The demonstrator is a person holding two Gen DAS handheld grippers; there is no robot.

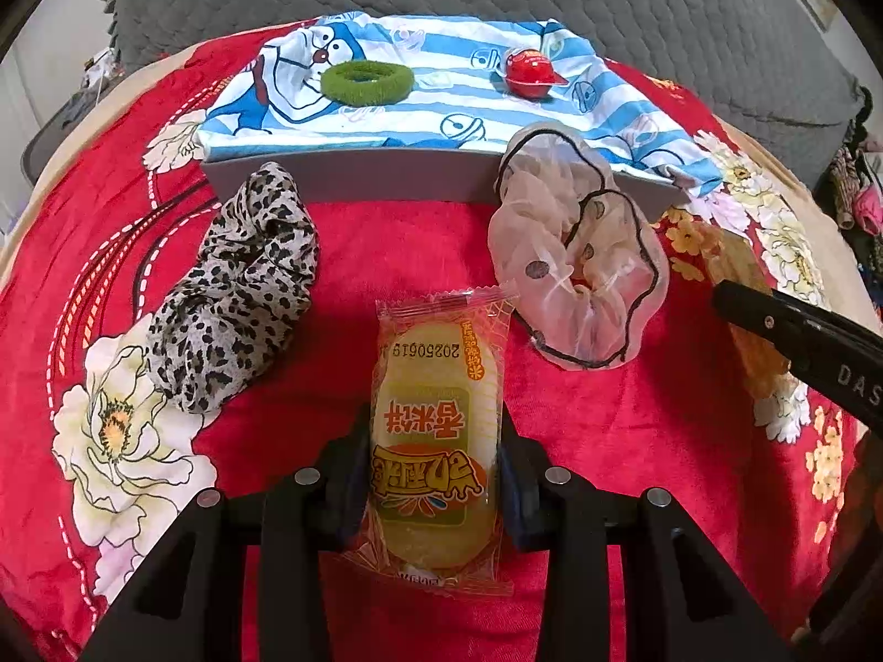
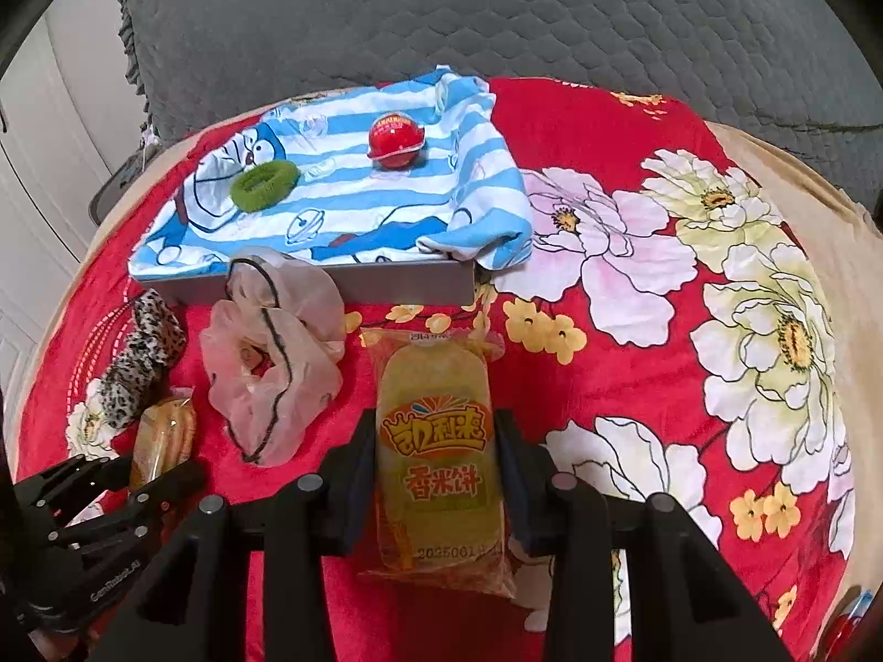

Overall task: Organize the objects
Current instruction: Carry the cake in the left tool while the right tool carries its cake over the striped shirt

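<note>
My left gripper is shut on a yellow rice-cracker packet over the red floral blanket. My right gripper is shut on a second rice-cracker packet. A leopard-print scrunchie lies to the left and a sheer white scrunchie to the right of the left packet. A grey box covered by a blue-striped cartoon cloth stands behind, with a green hair tie and a red ball-shaped capsule on it. The same items show in the right wrist view: box, hair tie, capsule.
The red floral blanket covers the surface, with a grey quilted cushion behind. The left gripper and its packet show at the right wrist view's lower left. The right gripper's finger crosses the left wrist view's right edge.
</note>
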